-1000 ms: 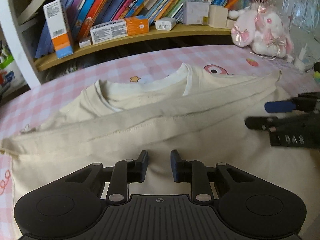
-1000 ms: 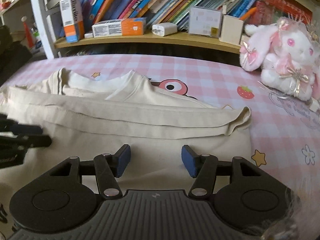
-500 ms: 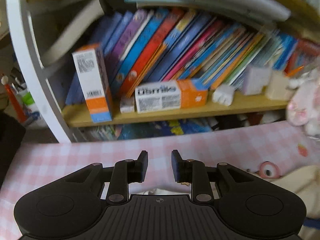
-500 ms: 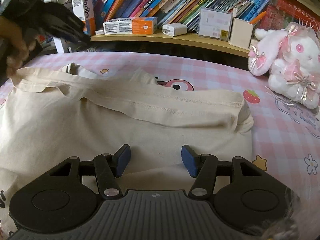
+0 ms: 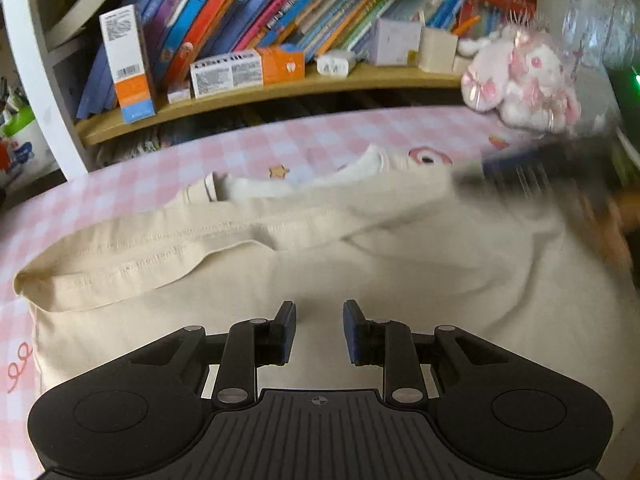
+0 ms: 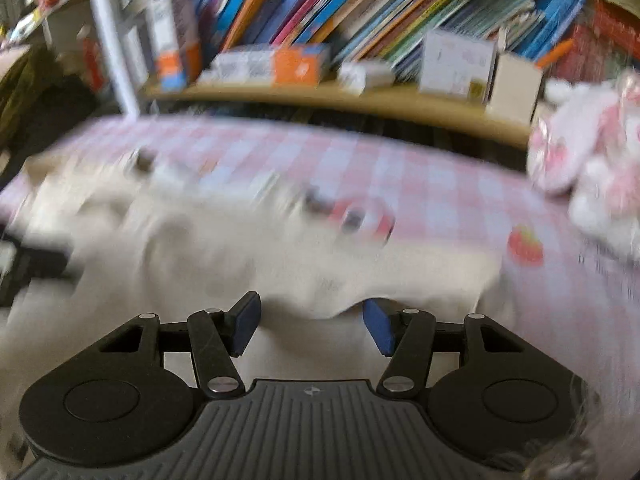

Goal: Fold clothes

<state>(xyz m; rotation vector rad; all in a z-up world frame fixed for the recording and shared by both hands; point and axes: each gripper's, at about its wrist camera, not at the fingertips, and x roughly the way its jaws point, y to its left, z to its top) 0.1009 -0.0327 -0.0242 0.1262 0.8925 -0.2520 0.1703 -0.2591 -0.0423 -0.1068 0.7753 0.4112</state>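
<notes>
A cream T-shirt (image 5: 360,264) lies folded over on the pink checked cloth (image 5: 280,140), its hem band running across the far side and the collar behind it. My left gripper (image 5: 319,330) is open and empty, low over the shirt's near part. My right gripper (image 6: 311,326) is open wide and empty above the shirt (image 6: 240,256); its view is heavily blurred. The right gripper also shows as a dark blur in the left wrist view (image 5: 540,172), at the shirt's right edge. The left gripper shows dimly at the left edge of the right wrist view (image 6: 28,268).
A wooden shelf (image 5: 280,88) behind the table holds several slanting books, an orange-and-white box (image 5: 128,60) and small cartons. A pink-and-white plush rabbit (image 5: 524,80) sits at the back right, also in the right wrist view (image 6: 588,168).
My left gripper swung up toward the bookshelf and has come back down over the shirt. My right gripper has moved fast and its view is now blurred. The shirt's upper layer has shifted and rumpled.
</notes>
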